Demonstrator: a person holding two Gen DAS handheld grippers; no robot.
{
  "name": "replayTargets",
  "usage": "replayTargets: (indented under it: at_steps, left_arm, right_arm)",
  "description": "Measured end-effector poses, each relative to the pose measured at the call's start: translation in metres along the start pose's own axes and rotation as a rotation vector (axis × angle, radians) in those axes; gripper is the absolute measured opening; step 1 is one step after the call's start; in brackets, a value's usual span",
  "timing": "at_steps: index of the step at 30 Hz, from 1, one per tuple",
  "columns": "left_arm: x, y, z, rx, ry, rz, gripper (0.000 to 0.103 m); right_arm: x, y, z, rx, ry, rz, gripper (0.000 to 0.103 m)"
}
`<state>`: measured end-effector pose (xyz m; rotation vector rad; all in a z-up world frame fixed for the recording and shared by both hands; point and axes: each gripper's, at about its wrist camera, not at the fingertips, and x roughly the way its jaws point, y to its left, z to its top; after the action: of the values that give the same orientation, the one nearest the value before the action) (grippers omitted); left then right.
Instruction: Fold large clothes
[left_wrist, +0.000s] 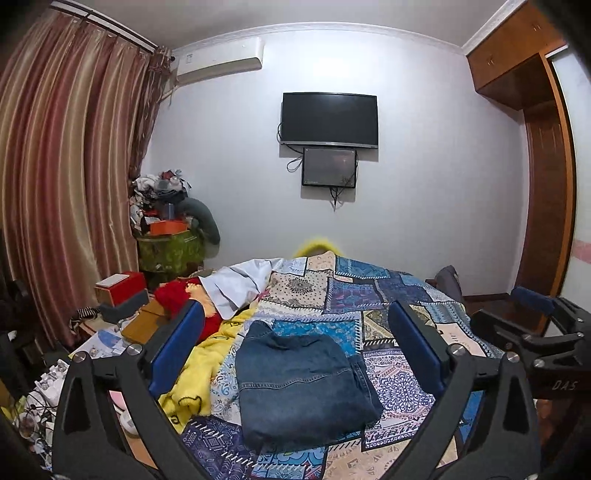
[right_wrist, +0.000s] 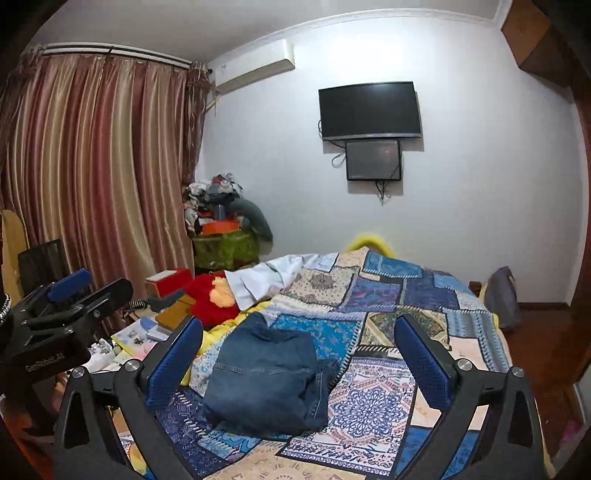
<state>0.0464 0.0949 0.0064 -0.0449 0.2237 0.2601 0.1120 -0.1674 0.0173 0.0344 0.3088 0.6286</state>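
Patchwork bedspread (left_wrist: 399, 295) bears folded jeans (left_wrist: 299, 384); grippers apart.

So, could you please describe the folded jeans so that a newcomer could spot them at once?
Start at the bed with the blue patchwork bedspread. The jeans lie on its near part as a dark blue denim bundle beside the yellow blanket. They are the only plain, unpatterned denim there.
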Motion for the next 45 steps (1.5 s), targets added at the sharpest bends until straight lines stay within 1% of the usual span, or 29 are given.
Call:
replayTargets:
  at_steps: [3,14,19,27,45]
  left_arm:
    - [0.0017,0.0005,-0.0013,-0.005,0.007,-0.001,0.101]
    - [0.0046,-0.0029,-0.0047,-0.006,0.029,-0.02,0.102]
    - [0.0038,-0.0048,-0.0043,0.008,0.023,-0.022,0.102]
    - [0.0063,-0.0043,-0.0064,0.005,0.036,-0.029,0.102]
    - [0.0094,0.0035,-0.0083,-0.004,0.047,-0.036,0.102]
  right_arm:
    - [0.0053,-0.0028,-0.0018,0.016,0.017,0.003,0.103]
    - [0.0021,-0.0047,-0.0012,0.023,0.007,0.003,0.103]
    - [0.0021,-0.0051,-0.0016,0.032,0.009,0.004,0.103]
    - [0.0015,-0.0045,-0.0007,0.026,0.01,-0.007,0.103]
    - [-0.0011,-0.0075,0.0043,0.028,0.001,-0.008,0.103]
